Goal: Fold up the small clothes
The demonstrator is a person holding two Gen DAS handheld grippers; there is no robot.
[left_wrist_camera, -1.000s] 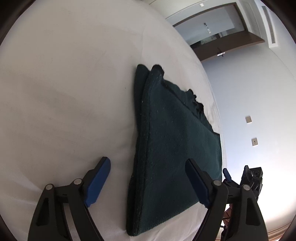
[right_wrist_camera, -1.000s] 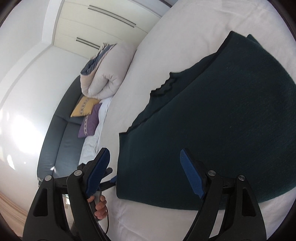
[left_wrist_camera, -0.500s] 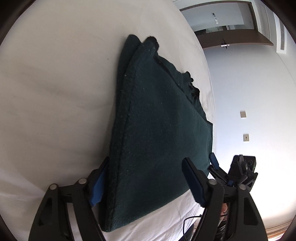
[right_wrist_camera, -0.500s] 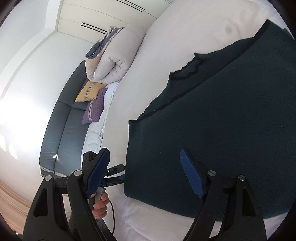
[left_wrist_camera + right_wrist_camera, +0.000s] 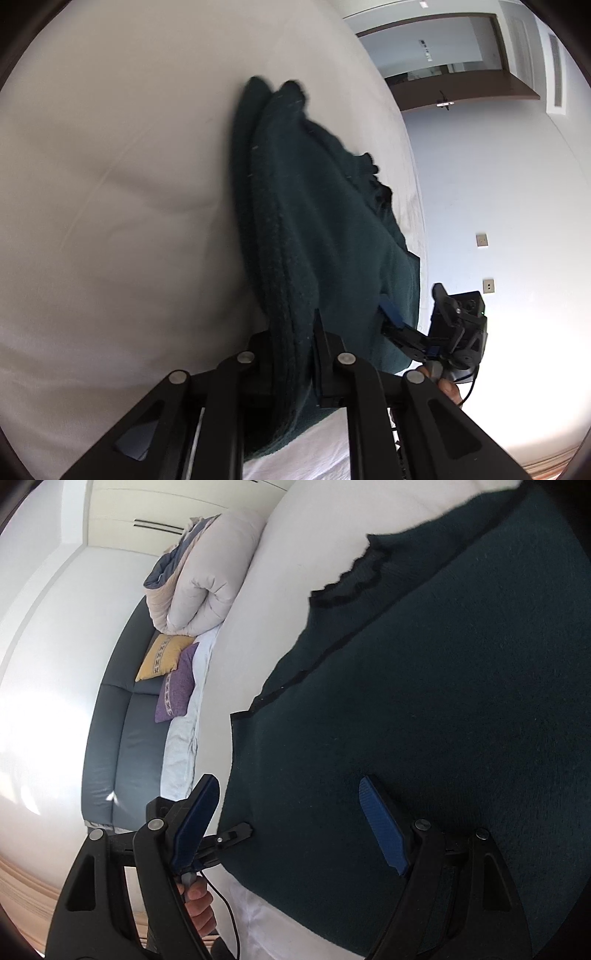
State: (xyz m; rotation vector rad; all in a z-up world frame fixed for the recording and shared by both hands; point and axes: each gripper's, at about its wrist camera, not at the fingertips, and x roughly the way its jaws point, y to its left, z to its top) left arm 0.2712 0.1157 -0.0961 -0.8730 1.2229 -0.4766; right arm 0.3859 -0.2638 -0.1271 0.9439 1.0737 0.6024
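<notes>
On white bed [image 5: 110, 184]: left gripper [image 5: 291, 354] clamps dark green garment [image 5: 325, 236] edge; right gripper [image 5: 291, 827] wide apart over it.

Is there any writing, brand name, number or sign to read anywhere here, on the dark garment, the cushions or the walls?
None can be read.
Dark green garment: no label or print shows.
Yellow cushion and purple cushion: woven pattern bands only, no letters.
Wall plates: blank.
Ceiling fixture by the doorway: too small to tell.
</notes>
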